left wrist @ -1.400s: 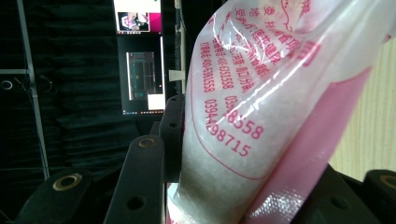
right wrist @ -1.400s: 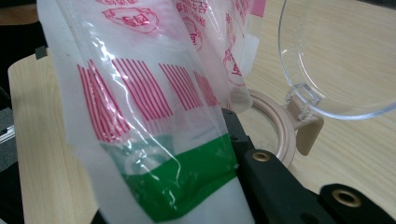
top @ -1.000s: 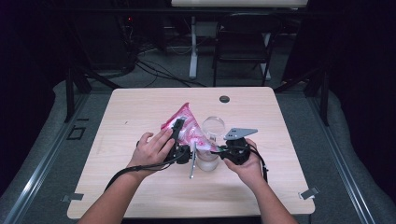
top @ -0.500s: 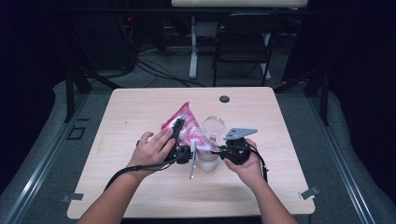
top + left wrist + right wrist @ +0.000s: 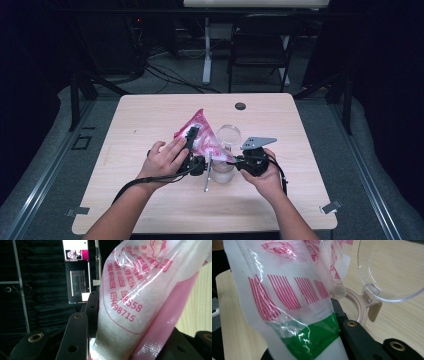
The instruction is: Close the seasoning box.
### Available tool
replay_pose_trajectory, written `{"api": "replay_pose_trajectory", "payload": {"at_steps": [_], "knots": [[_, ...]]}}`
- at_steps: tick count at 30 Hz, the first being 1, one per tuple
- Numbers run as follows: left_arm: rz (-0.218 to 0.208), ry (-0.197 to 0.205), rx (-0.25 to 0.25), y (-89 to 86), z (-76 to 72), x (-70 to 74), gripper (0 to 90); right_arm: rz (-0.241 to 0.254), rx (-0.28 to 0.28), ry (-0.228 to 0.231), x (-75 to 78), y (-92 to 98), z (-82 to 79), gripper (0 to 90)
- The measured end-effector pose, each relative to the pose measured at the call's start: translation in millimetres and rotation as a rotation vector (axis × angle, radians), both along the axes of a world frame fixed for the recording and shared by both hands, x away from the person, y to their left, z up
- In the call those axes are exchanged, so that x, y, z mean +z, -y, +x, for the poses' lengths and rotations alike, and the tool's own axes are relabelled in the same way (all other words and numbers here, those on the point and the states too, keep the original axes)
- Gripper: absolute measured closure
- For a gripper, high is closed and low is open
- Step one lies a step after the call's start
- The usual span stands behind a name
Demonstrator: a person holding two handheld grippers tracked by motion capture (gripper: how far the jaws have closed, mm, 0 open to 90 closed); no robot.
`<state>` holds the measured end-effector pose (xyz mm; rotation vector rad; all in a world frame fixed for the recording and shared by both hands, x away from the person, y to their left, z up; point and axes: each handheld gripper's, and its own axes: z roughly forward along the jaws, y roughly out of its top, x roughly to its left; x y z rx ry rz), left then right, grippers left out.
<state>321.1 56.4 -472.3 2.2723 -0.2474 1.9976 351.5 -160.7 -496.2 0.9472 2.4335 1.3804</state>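
Nothing is being moved since earlier | bag [image 5: 202, 136] is being held mid-table, tilted over jar [image 5: 222, 170], likely for pouring | left gripper [image 5: 192, 145] is being kept clamped on bag | right gripper [image 5: 239, 161] is being kept pinched on its corner.

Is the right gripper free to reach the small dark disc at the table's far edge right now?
Probably not: the right gripper is shut on the pink bag over the jar. The table toward the disc is bare.

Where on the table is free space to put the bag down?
Free patches: the table's left part beyond the left gripper, the right part beyond the right gripper, and the far strip around the small dark disc. The middle is crowded: bag, clear jar and both hands.
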Motion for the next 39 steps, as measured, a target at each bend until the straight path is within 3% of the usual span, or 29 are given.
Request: {"api": "replay_pose_trajectory", "payload": {"at_steps": [22, 39], "knots": [[0.033, 0.006, -0.009, 2.7, -0.1, 4.6, 66.5, 0.004, -0.001, -0.003, -0.3, 1.2, 0.5, 90.0], [0.046, -0.016, -0.005, 1.3, 0.1, 5.5, 66.4, -0.005, -0.006, -0.004, -1.4, 1.0, 0.9, 90.0]]}}
